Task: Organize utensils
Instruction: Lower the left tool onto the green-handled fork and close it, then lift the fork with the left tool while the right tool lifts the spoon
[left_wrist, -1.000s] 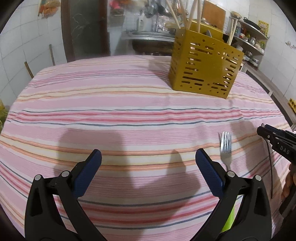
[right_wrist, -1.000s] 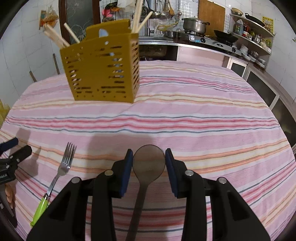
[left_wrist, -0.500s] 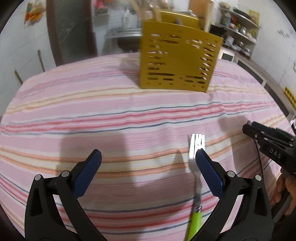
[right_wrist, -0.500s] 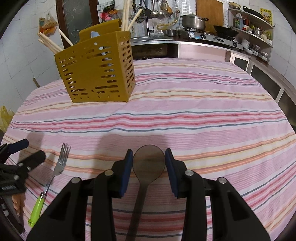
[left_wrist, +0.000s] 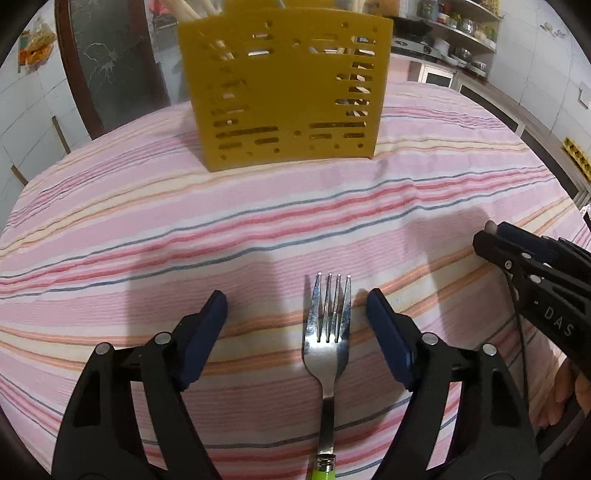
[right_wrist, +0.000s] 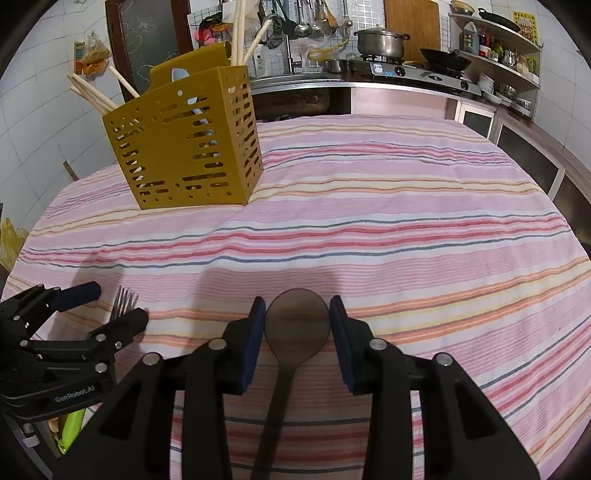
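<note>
A steel fork (left_wrist: 327, 332) with a green handle lies on the striped tablecloth (left_wrist: 147, 229), tines toward the yellow utensil holder (left_wrist: 288, 88). My left gripper (left_wrist: 295, 299) straddles the fork head; its jaws are closing, and the blue pads stand clear of the fork on both sides. In the right wrist view my right gripper (right_wrist: 297, 306) is shut on the bowl of a dark brown spoon (right_wrist: 295, 325), whose handle runs back under the gripper. That view also shows the left gripper (right_wrist: 118, 302) over the fork (right_wrist: 123, 297) at lower left, and the holder (right_wrist: 184, 144) with chopsticks in it.
The right gripper (left_wrist: 517, 251) reaches in at the right of the left wrist view, with a hand (left_wrist: 565, 387) behind it. Behind the table stand a counter with a stove and pot (right_wrist: 380, 38) and shelves. The cloth falls away at the table's edges.
The left gripper has slid across to the fork, which now lies between its jaws, and the jaws have narrowed. The right gripper has kept still with the spoon.
</note>
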